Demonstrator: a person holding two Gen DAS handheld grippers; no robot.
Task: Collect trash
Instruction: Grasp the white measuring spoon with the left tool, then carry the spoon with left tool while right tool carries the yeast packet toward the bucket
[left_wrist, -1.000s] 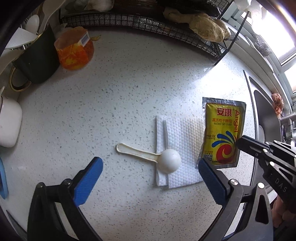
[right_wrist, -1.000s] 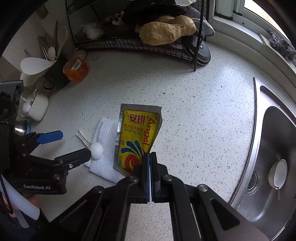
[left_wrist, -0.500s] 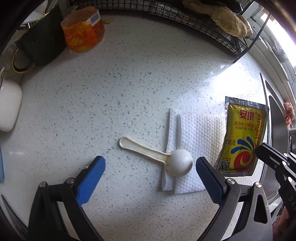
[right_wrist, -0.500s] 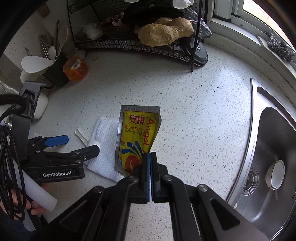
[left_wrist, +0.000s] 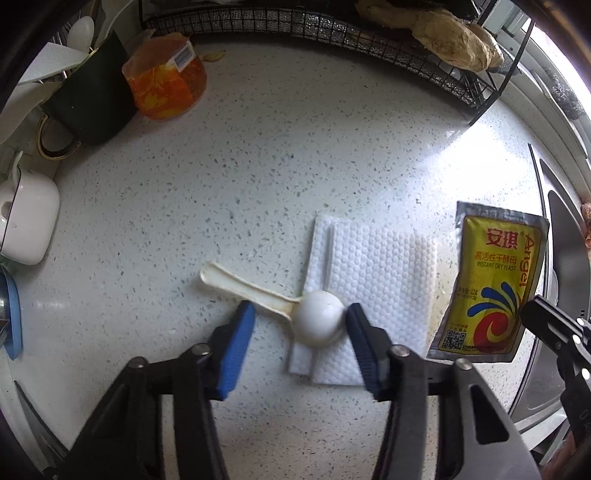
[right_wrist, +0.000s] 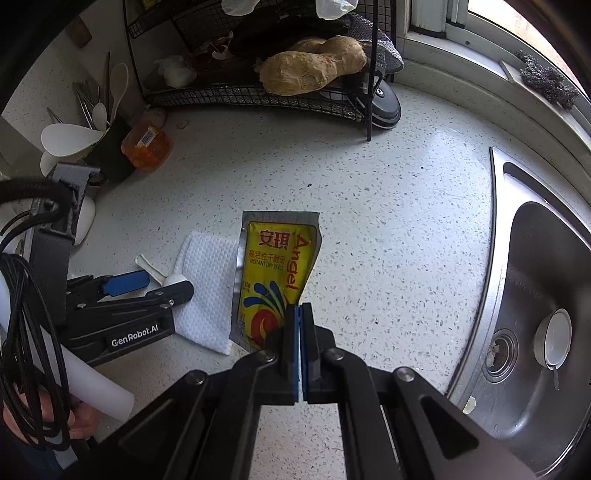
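Observation:
A white plastic spoon (left_wrist: 291, 312) lies on the speckled counter, its bowl on a folded white paper towel (left_wrist: 373, 288). My left gripper (left_wrist: 297, 321) is partly closed around the spoon's bowl and neck; the right pad touches the bowl, the left pad sits beside the handle. My right gripper (right_wrist: 299, 328) is shut on the lower corner of a yellow yeast packet (right_wrist: 275, 277) and holds it off the counter. The packet (left_wrist: 491, 284) also shows at the right of the left wrist view. The left gripper (right_wrist: 147, 284) also shows in the right wrist view, over the spoon (right_wrist: 155, 271) and towel (right_wrist: 210, 291).
An orange crumpled bag (left_wrist: 166, 86) and a black utensil holder (left_wrist: 92, 99) stand at the back left. A white pot (left_wrist: 26, 225) sits at the left. A wire rack (right_wrist: 266, 96) with ginger (right_wrist: 310, 70) spans the back. A steel sink (right_wrist: 539, 317) is at the right.
My left gripper's jaws have narrowed from wide open and moved down around the spoon's bowl. The right gripper keeps holding the packet, nearly still.

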